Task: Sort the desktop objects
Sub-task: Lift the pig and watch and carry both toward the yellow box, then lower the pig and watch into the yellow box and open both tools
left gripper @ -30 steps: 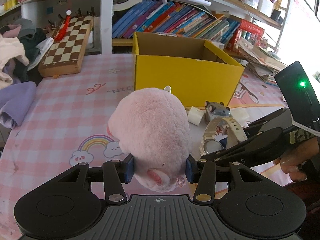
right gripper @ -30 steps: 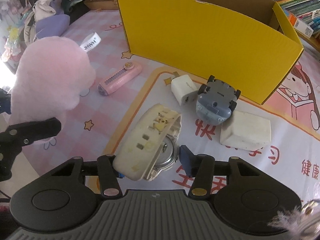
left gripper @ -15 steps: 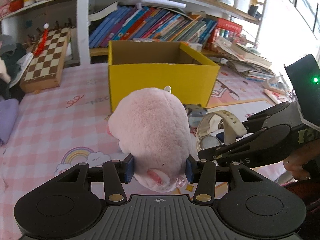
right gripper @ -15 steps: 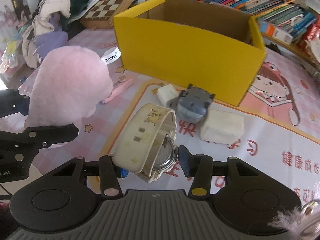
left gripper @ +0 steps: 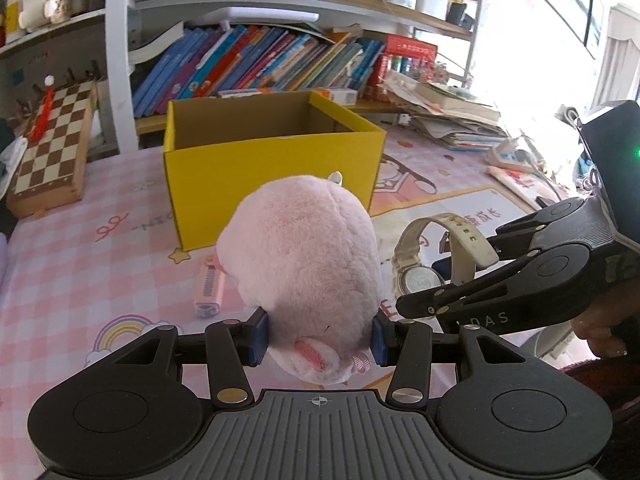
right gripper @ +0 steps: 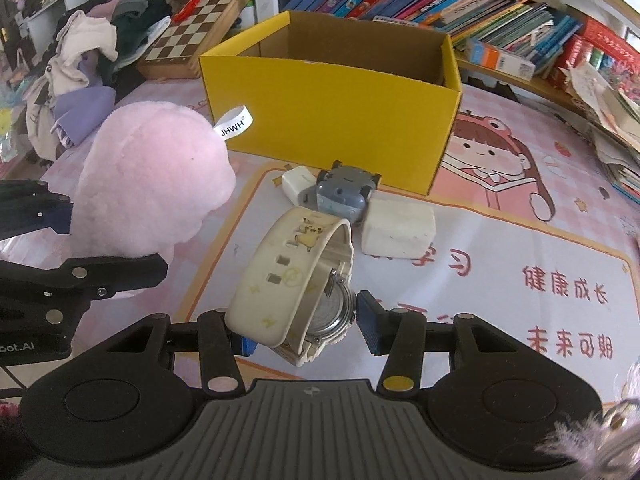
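Open yellow cardboard box [left gripper: 272, 184] stands on the desk [left gripper: 80, 248] ahead of both grippers. Fluffy pink plush toy [left gripper: 304, 256] is clamped between the pads of the left gripper [left gripper: 318, 338], held off the desk, short of the box. Cream-strapped wristwatch [right gripper: 296, 276] is gripped by the right gripper [right gripper: 306, 330], with a grey toy car [right gripper: 344, 194], a white block [right gripper: 398, 226] and a small white adapter [right gripper: 296, 182] lying beyond it, before the box.

On the pink checked table [right gripper: 520, 128] a yellow box [right gripper: 332, 120] stands at twelve o'clock, with a charger [right gripper: 294, 184], toy car [right gripper: 344, 196] and white block [right gripper: 398, 226] before it, chessboard [right gripper: 192, 36] at eleven.
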